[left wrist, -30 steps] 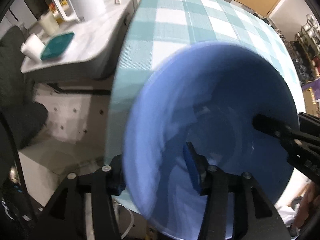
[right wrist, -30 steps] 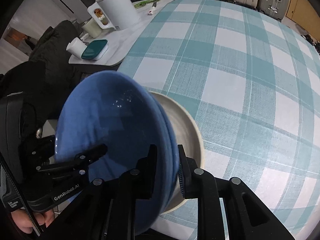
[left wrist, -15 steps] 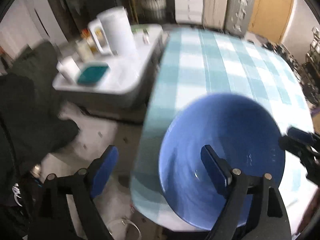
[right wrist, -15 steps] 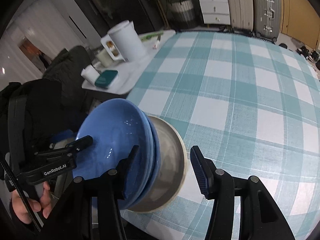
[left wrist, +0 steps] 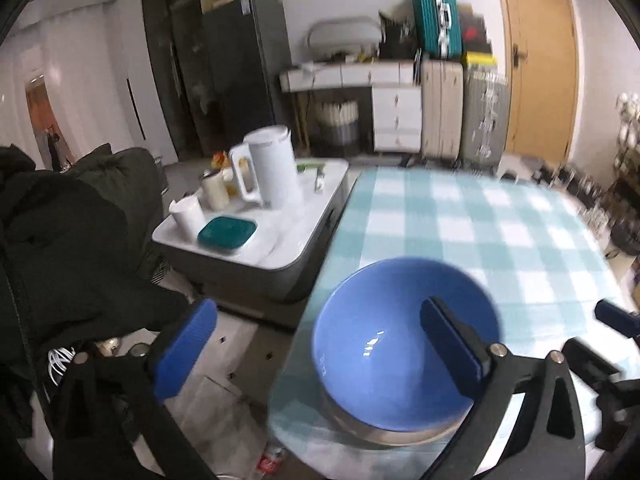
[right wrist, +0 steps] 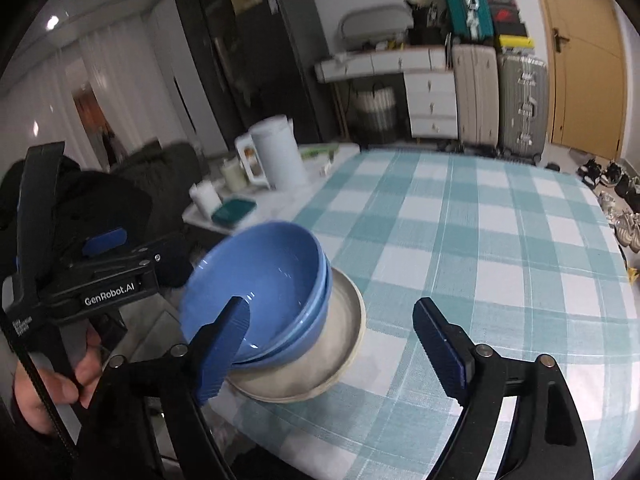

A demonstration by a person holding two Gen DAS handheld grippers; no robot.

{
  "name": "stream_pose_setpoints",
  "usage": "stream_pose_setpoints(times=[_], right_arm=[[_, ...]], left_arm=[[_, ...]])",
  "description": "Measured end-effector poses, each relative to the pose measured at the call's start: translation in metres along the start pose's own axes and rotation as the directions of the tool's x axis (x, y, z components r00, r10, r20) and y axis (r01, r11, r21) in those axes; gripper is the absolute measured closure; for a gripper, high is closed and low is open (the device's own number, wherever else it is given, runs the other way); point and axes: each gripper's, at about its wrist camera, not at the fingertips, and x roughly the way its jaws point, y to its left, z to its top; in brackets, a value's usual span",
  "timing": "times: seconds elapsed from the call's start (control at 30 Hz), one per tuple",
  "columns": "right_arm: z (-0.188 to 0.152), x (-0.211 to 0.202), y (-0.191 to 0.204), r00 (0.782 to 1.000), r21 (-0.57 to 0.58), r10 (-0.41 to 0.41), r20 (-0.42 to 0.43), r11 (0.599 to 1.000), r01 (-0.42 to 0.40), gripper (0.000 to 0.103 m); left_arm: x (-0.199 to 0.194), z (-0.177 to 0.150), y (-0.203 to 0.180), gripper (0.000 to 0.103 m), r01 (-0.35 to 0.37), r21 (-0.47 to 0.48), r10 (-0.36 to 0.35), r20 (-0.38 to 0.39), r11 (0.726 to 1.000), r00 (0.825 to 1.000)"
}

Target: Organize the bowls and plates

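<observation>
Left wrist view: left gripper (left wrist: 316,354) with jaws opening, spread wide, gripping nothing; blue ribbed pads (left wrist: 182,350) on black arms. Blue bowl (left wrist: 404,344) at 6 o'clock, mouth facing up, round (no long axis to speak of), glossy glaze catching light. Sits on a grey plate (left wrist: 400,436), only a sliver of rim visible beneath. Both at the near corner of the checked tablecloth (left wrist: 472,224), teal and white weave, blurred. Right finger crosses in front of the bowl's right side. At 10 o'clock, a white side table (left wrist: 280,236) carrying a white kettle (left wrist: 272,168), a white cup (left wrist: 188,218) and a teal lidded box (left wrist: 227,233). Dark clothing (left wrist: 72,248) at 9 o'clock. Tip of the right gripper (left wrist: 616,320) at 4 o'clock.

Right wrist view: right gripper (right wrist: 340,350) with jaws opening, wide apart, nothing pressed between. Two blue bowls (right wrist: 272,280) nested, mouths up and tipped slightly toward the camera, at 8 o'clock on the grey plate (right wrist: 344,340) (matte, pale rim). Left pad overlaps the bowls' near edge. Left gripper (right wrist: 108,280) at 9 o'clock, black, held by a hand (right wrist: 60,384). Suitcases (right wrist: 500,100) and a wooden door (right wrist: 588,60) at 1 o'clock; shoes (right wrist: 616,200) at 3 o'clock.
</observation>
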Motion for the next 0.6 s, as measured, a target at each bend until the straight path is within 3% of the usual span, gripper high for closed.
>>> stream_pose_setpoints(times=[0.2,0.3,0.47,0.6], right_arm=[[-0.022,-0.015,-0.001,0.997,0.059,-0.044,0.069,0.997,0.040,0.011],[-0.036,-0.021,-0.003,0.991,0.084,-0.095,0.090,0.993,0.088,0.007],[-0.052,-0.030,-0.003,0.992,0.078,-0.111,0.052,0.991,0.106,0.004],[-0.067,-0.046,0.004,0.984,0.086,-0.151,0.095,0.986,0.143,0.003]], left_arm=[[-0.031,-0.018,-0.008,0.000,0.082,-0.070,-0.077,0.067,0.994,0.995],[-0.041,-0.035,-0.007,0.000,0.157,-0.130,-0.145,0.097,0.979,0.985],[-0.049,-0.054,-0.009,0.000,0.117,-0.105,-0.108,0.085,0.988,0.990],[-0.054,-0.062,-0.001,0.000,0.128,-0.133,-0.118,0.083,0.983,0.990]])
